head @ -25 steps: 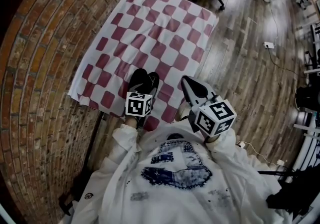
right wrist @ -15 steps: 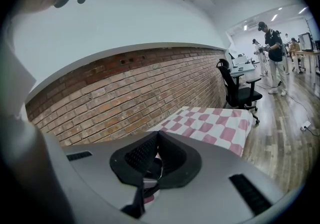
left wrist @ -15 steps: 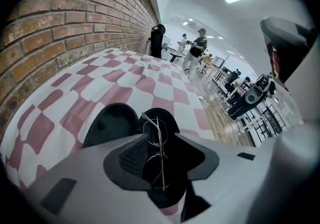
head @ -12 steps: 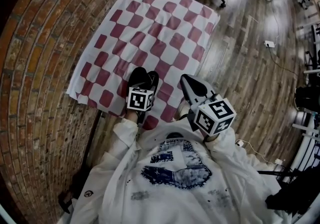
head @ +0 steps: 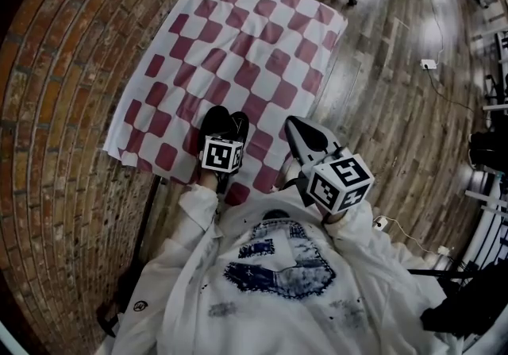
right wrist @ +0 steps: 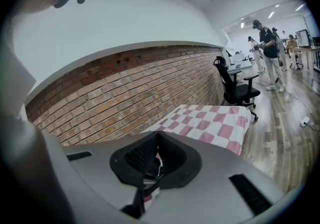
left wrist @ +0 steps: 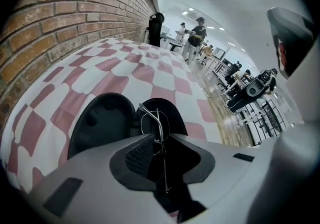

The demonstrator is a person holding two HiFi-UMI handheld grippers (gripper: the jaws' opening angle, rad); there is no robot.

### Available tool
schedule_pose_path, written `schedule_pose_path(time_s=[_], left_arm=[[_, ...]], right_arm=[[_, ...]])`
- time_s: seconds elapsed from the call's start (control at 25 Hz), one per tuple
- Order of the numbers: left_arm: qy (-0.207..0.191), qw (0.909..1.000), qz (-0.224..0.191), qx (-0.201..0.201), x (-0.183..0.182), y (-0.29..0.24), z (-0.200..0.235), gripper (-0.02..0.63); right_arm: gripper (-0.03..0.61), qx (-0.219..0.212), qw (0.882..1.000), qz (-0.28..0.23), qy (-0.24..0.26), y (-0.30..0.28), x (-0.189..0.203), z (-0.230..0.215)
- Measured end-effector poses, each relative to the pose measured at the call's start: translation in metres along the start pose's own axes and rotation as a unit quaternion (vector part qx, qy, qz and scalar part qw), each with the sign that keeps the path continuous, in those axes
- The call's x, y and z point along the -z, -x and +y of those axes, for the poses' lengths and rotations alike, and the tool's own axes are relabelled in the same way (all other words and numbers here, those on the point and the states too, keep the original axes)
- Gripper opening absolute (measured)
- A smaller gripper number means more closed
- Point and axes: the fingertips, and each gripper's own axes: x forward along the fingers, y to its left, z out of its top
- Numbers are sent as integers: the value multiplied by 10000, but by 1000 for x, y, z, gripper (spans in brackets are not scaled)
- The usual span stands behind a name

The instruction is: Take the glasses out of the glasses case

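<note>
A black glasses case [head: 223,123] lies open on the red-and-white checked cloth [head: 238,44], near its front edge. In the left gripper view its two shells [left wrist: 102,120] face up, and thin wire-framed glasses [left wrist: 156,120] stand in the right shell. My left gripper [left wrist: 161,142] points steeply down over the case. Its jaws are closing with a wire arm of the glasses between them, and a gap still shows beside the wire. In the head view its marker cube [head: 222,154] hides the tips. My right gripper [head: 302,131] hovers to the right of the case, shut and holding nothing.
The cloth-covered table stands against a brick wall [head: 71,67]. A wooden floor [head: 397,107] lies to the right, with a black office chair [right wrist: 235,85] past the far end of the table. Several people stand further back in the room [left wrist: 197,35].
My left gripper has sunk a little onto the open case. The right gripper has kept still.
</note>
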Motion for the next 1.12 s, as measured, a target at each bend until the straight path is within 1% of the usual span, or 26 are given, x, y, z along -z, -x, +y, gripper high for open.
schedule_pose_path(time_s=[0.16,0.36,0.6,0.88,1.12], left_arm=[[-50,9999,97,-29,4,-4,0,83],[-107,9998,118,-86,1,-4,2,69],[-101,9999,114,-15,5,-7,0,64],[-93,9999,30,-42,1,-2,-1,48],[-139,9997,-18,-181,-3,7,1,46]], right_arm=[[14,32,10000,28,-61,1,4,-3],[14,88,9999,15,-121,4,5,-7],[14,81,9999,9,-106,4,4,-5],[14,58,9999,20,-98,4,4,-4],[14,66,9999,-4,-119,7,5,-4]])
